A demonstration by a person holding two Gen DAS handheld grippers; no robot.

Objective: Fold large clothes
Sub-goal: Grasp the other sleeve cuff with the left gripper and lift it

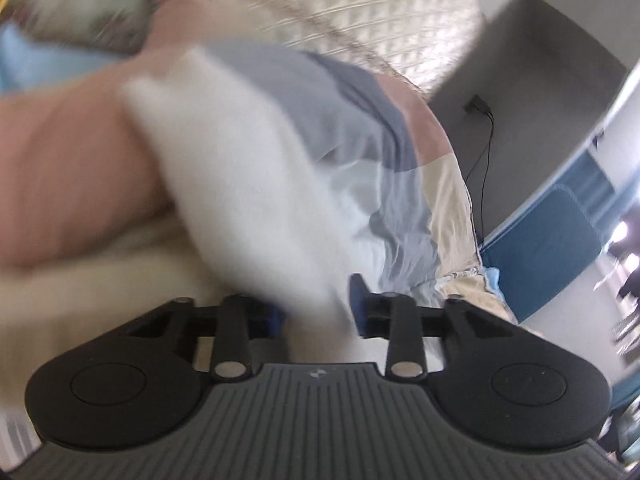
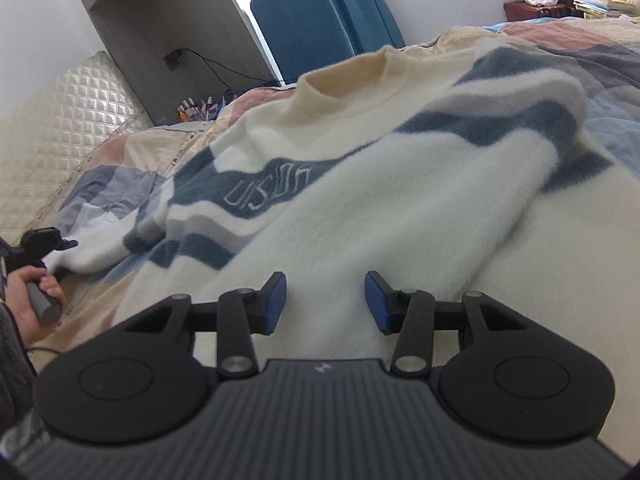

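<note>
Sweater (image 2: pixel 360 184) lettered "USA", blue stripe

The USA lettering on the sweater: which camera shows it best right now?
The right wrist view: the sweater lies spread on the bed, and the USA lettering reads sharply on its blue band. The left wrist view shows only a blurred white fold of it, between that gripper's fingers; no lettering.

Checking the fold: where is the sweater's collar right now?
In the right wrist view, the cream collar sits upper centre on the sweater, toward the blue chair, far from the right hand-held gripper.
</note>
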